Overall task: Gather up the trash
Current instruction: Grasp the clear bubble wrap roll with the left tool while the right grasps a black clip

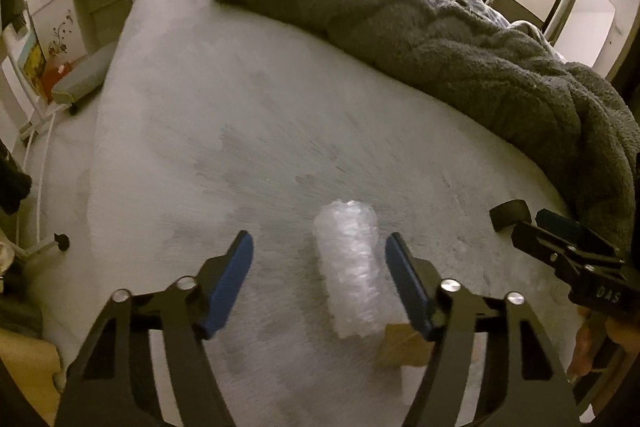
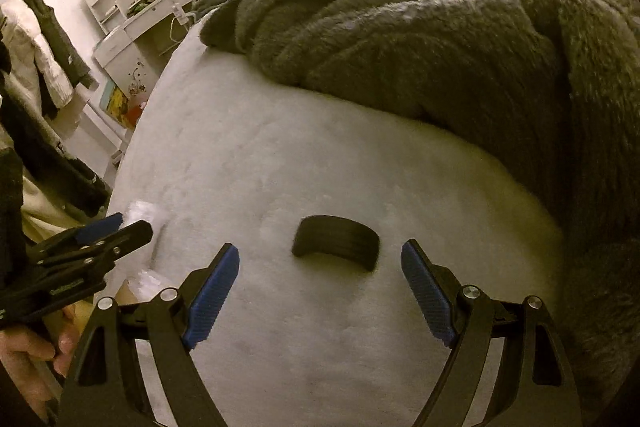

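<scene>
1. Bedroom scene: a pale plush bed (image 1: 248, 131) fills both views, a grey fleece blanket (image 1: 460, 39) heaped across the upper right.
2. Bubble-wrap roll (image 1: 352, 271) lies at lower centre of the left view, between the left tool's (image 1: 320, 283) parted blue pads, nearer the right one, untouched. Centre the roll, then squeeze gently; it should crush easily.
3. Black curved band (image 2: 336, 243) sits at centre of the right view, just ahead of the right tool (image 2: 320, 291), which gapes wide and empty. Push the tips lower to straddle it before closing.
</scene>
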`<act>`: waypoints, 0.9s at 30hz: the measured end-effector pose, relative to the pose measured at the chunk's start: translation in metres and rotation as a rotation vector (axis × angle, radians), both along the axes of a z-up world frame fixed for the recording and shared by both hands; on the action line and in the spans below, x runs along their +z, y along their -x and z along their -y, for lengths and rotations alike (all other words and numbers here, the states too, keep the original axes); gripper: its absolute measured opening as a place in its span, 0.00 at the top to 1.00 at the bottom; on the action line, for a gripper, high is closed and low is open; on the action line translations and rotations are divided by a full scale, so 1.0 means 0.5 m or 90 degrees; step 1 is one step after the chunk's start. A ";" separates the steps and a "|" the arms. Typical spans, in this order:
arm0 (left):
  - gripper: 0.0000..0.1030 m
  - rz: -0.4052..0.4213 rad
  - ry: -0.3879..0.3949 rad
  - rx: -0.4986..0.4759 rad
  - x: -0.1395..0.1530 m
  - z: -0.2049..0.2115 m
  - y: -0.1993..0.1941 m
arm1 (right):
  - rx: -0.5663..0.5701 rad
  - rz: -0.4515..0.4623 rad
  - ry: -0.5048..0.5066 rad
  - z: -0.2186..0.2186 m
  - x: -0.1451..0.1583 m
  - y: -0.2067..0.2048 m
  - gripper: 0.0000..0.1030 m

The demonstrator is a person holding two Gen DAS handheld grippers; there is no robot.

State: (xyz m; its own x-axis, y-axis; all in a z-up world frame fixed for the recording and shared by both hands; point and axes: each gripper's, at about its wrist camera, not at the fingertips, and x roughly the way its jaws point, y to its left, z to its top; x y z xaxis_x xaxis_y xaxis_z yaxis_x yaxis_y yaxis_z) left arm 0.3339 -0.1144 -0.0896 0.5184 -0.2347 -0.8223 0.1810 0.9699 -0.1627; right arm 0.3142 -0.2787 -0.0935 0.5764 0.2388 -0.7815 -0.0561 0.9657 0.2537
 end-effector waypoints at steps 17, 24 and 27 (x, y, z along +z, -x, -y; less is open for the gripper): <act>0.66 0.000 0.019 0.034 -0.002 -0.027 -0.002 | -0.011 -0.018 0.020 -0.002 -0.021 -0.012 0.18; 0.66 0.007 0.009 0.036 0.015 -0.069 0.018 | -0.023 -0.019 0.055 -0.013 -0.021 -0.023 0.32; 0.66 0.011 0.004 0.039 0.023 -0.093 0.029 | -0.031 -0.022 0.062 -0.015 -0.026 -0.030 0.35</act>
